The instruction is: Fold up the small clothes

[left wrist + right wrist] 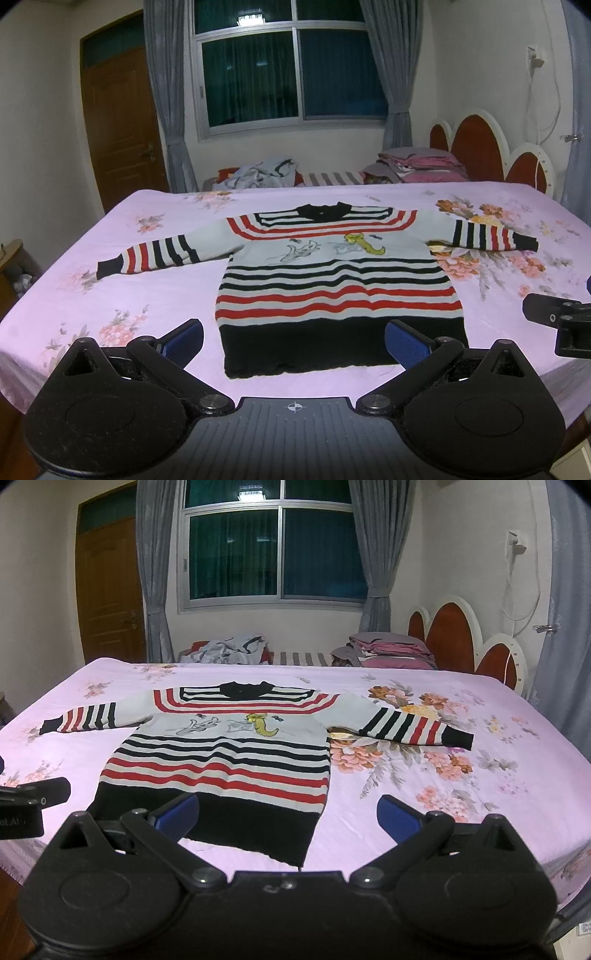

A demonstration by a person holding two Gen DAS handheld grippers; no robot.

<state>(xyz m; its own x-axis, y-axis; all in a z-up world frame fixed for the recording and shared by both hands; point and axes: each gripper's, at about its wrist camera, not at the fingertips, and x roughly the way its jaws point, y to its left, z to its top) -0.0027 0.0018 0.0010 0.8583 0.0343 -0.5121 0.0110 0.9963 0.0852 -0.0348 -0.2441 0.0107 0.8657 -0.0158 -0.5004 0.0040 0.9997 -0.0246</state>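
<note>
We see a wide bed spread with a pink floral-printed sheet (155, 295), smooth across its top. A small knitted sweater with black, red and white stripes (332, 288) lies flat on it, front up, both sleeves spread out sideways, its black hem toward the near edge. At the far side lie a crumpled pale heap of clothes (258, 171) and a stack of folded pink and grey bedding (424, 164).

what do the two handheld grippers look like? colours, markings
Both match: the left gripper and right gripper have black plastic linkage arms with silver pivot bolts, rounded black housings with triangular cut-outs, and blue textured finger pads. The left's grey ribbed base plate carries a white crosshair mark. In the right wrist view, the left gripper's body shows partial white lettering. No cables or sleeves visible.
</note>
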